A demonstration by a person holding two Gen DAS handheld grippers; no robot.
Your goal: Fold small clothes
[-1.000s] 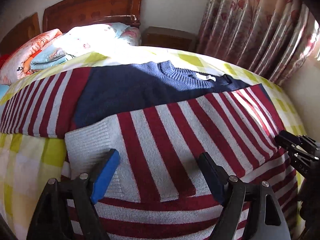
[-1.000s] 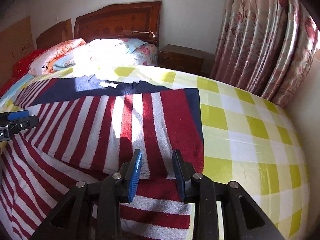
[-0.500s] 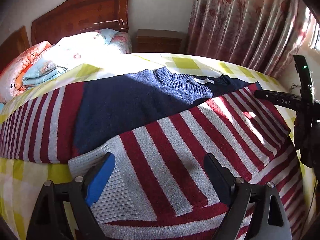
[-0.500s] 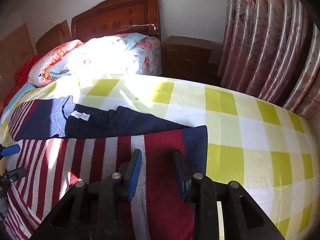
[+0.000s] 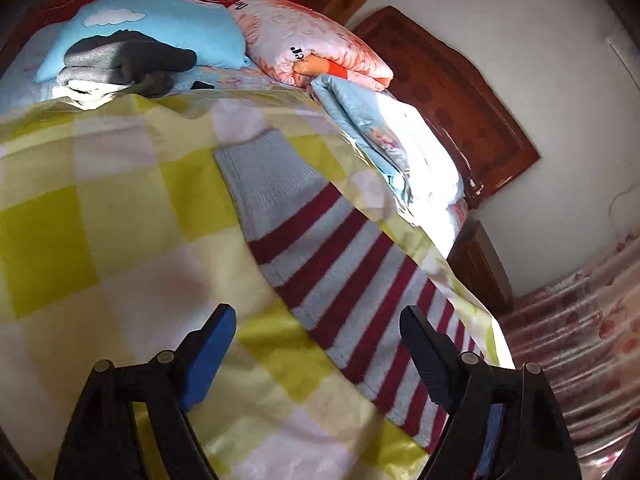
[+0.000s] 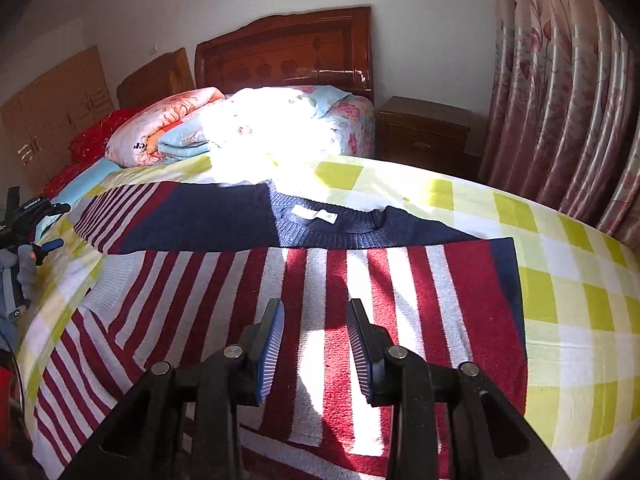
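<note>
Checked bedding [image 6: 560, 280] carried the striped sweater [image 6: 304, 280], one sleeve [image 5: 320, 264] laid out toward the bed's left edge. The left gripper [image 5: 316, 344] had been swung there, released; the right gripper [image 6: 316, 340] was held empty, jaws parted, so that sleeve probably came next.

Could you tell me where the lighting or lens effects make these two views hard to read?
Right wrist view: sunlight blows out the folded bedding to white, and a dark shadow falls across the striped sweater ahead of the right gripper. Left wrist view: the frame is tilted and softly blurred, the sleeve lies in shade beyond the left gripper, and glare whitens the bedding's edge.
</note>
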